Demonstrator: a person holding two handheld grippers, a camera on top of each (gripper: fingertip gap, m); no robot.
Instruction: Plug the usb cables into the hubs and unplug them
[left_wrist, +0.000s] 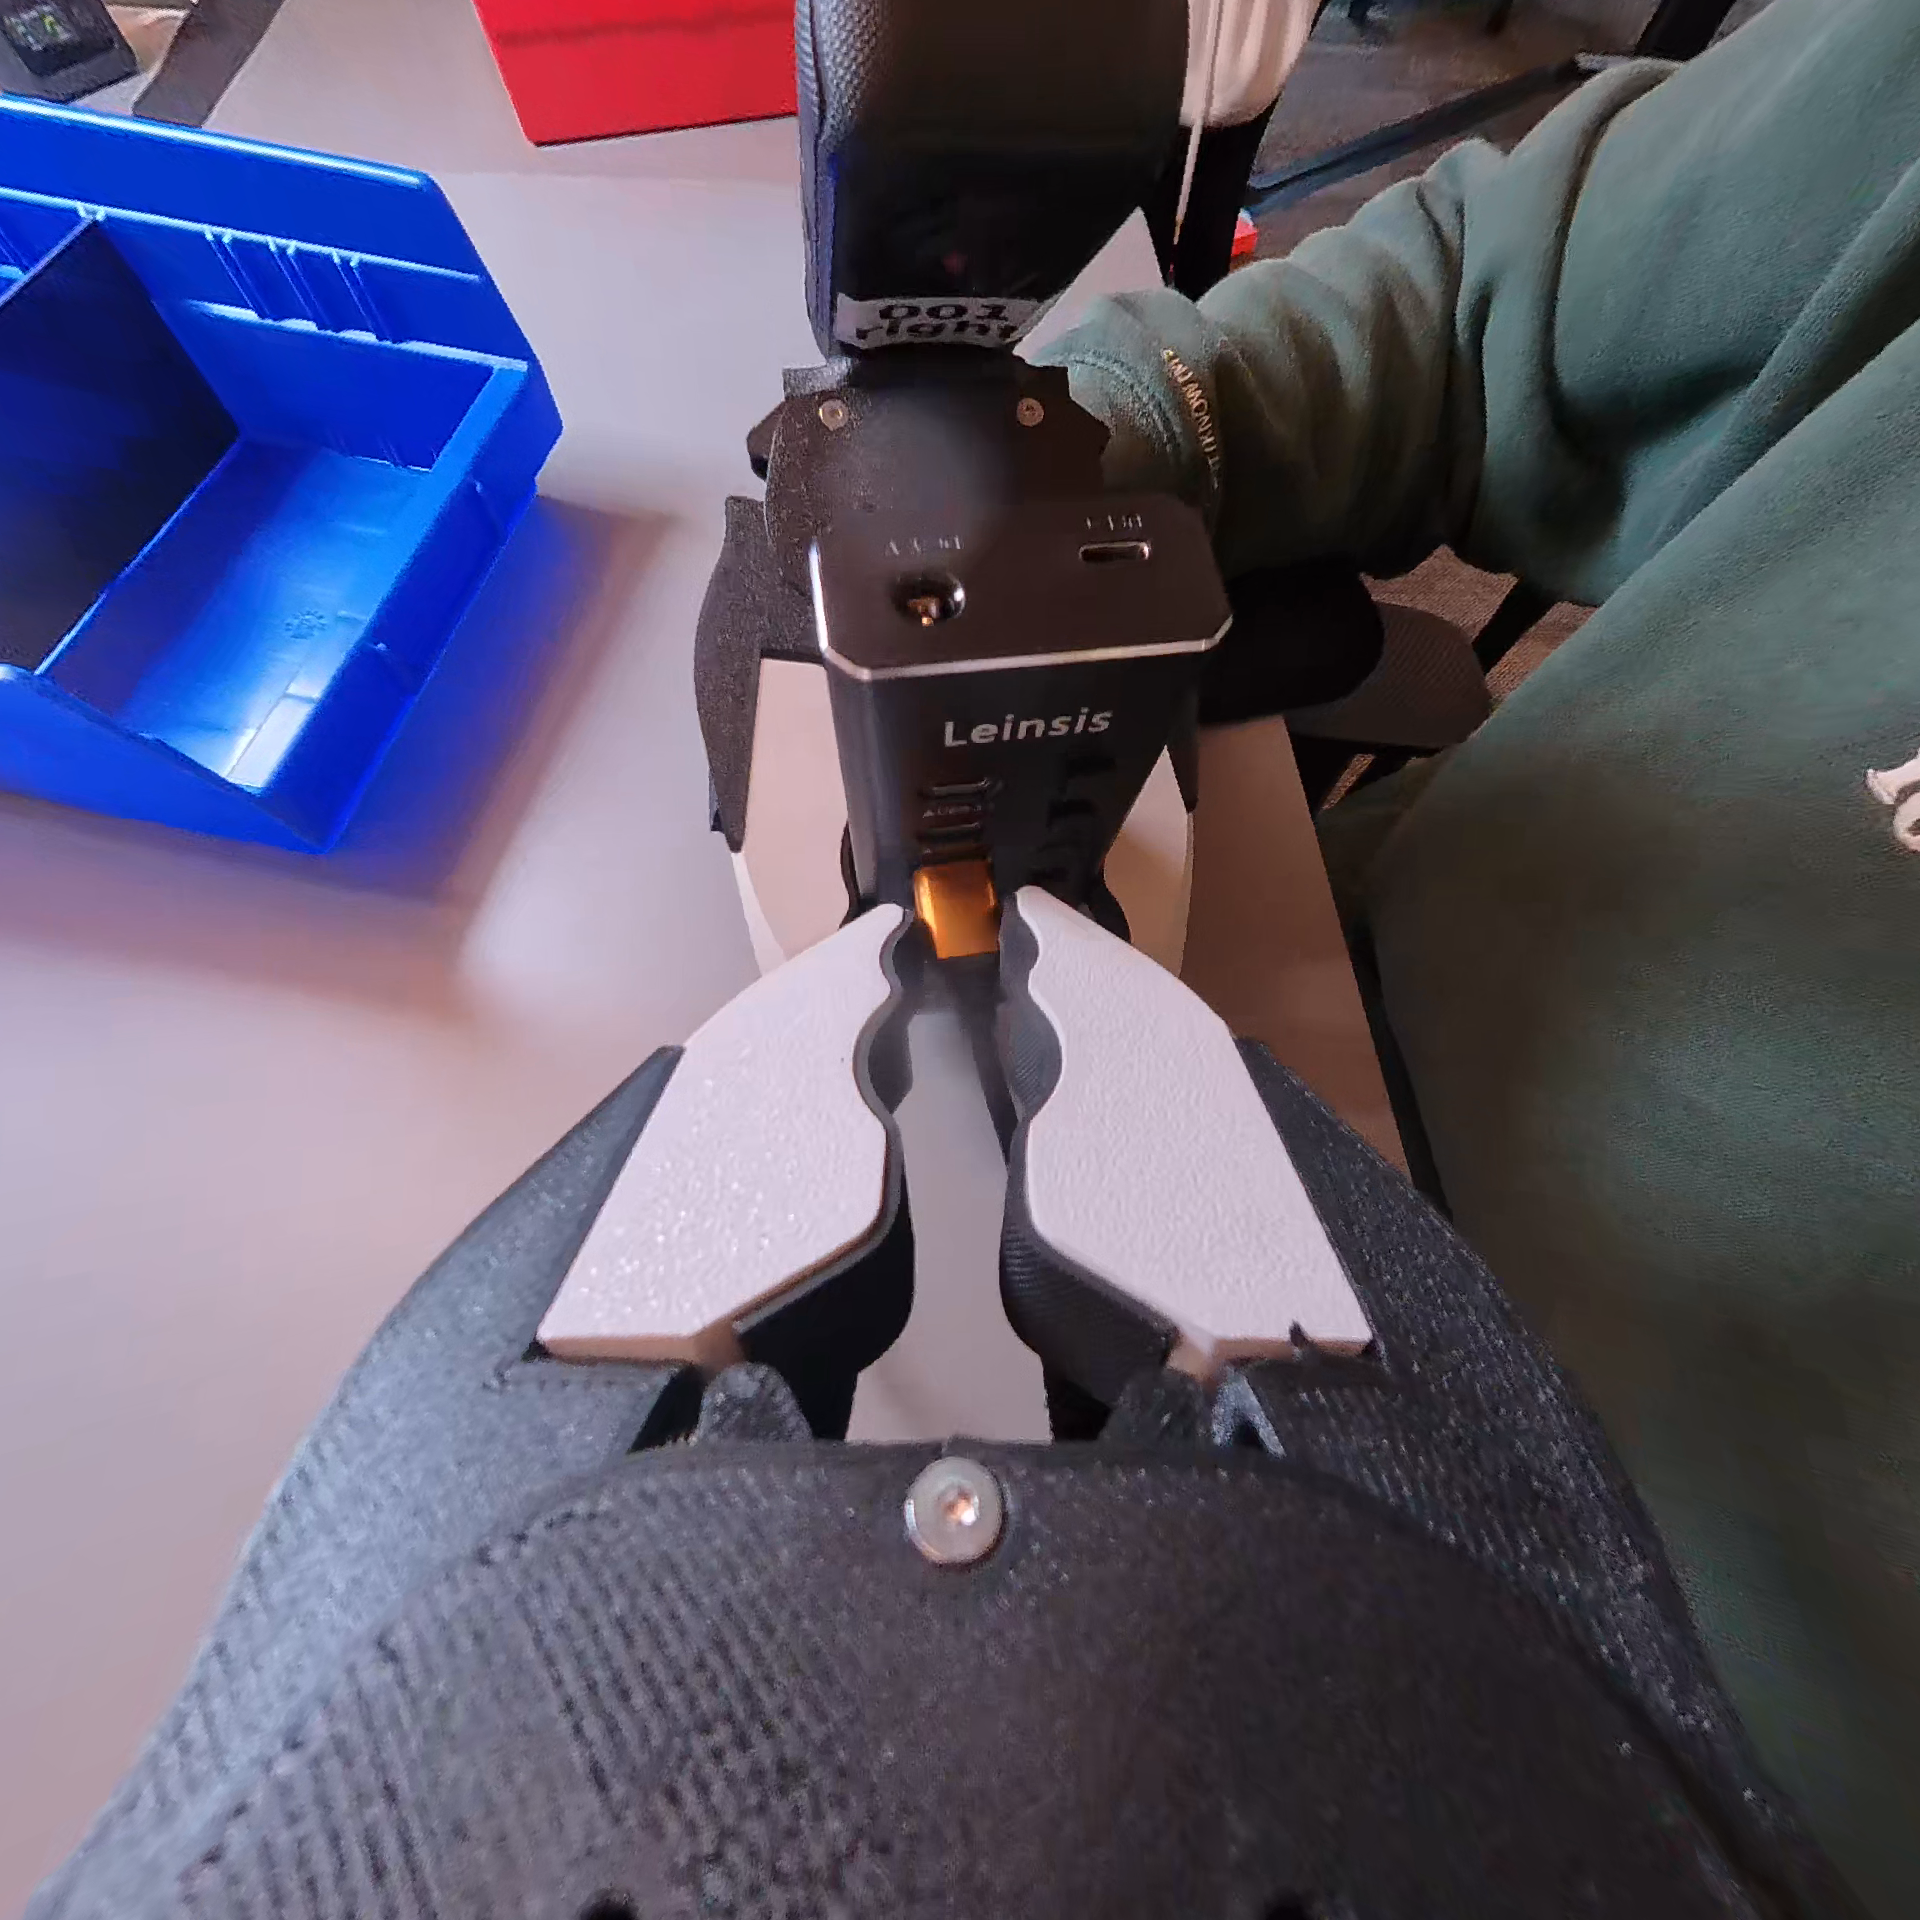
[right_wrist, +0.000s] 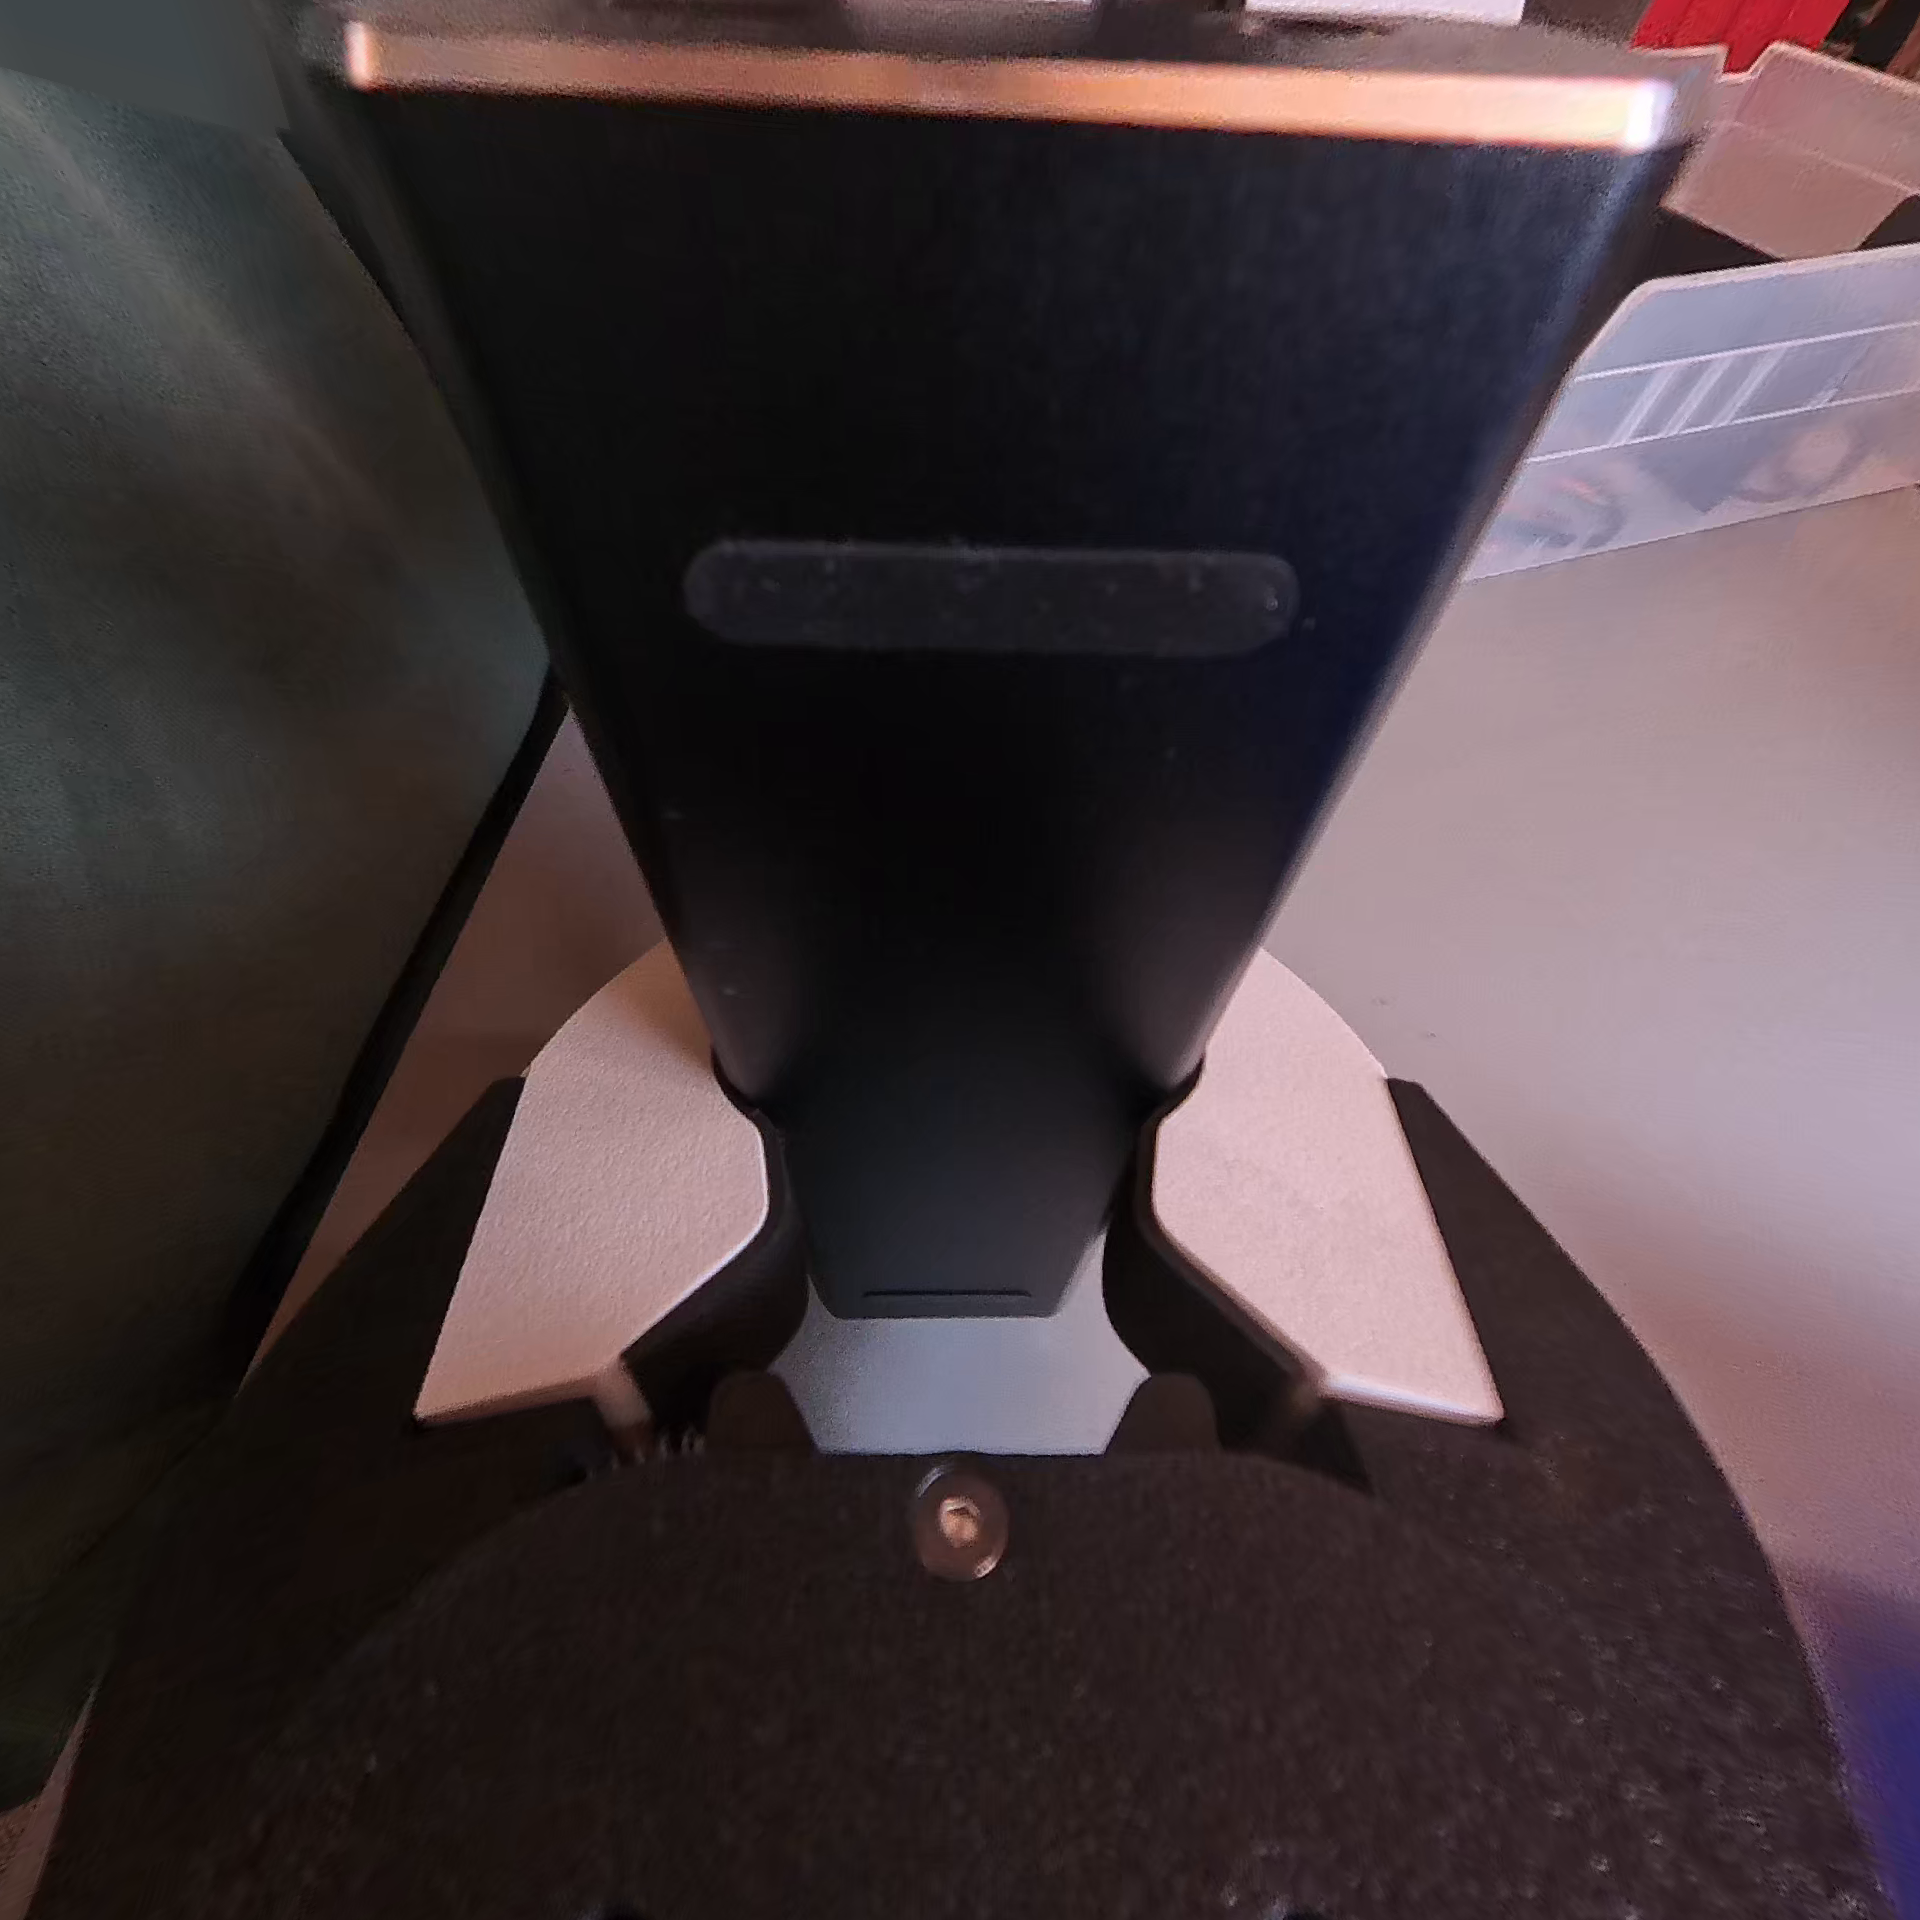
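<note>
A black USB hub (left_wrist: 1013, 717) with a silver-edged end is held upright over the table. My right gripper (right_wrist: 961, 1091) is shut on the hub's (right_wrist: 987, 520) lower end. One of its black fingers (left_wrist: 727, 675) shows beside the hub in the left wrist view. My left gripper (left_wrist: 951, 935) is shut on an orange metal USB plug (left_wrist: 951, 920). The plug's tip is at a port on the hub's front face, below two other ports. How deep it sits cannot be told. The cable is hidden behind the fingers.
A blue bin (left_wrist: 260, 468) with dividers stands on the table (left_wrist: 312, 1039) to the left, a red box (left_wrist: 644, 62) behind it. A person's green sleeve (left_wrist: 1558, 416) fills the right side. A clear plastic bin (right_wrist: 1714, 416) stands at the right in the right wrist view. The tips of one gripper are about 5 centimetres away from the tips of the other.
</note>
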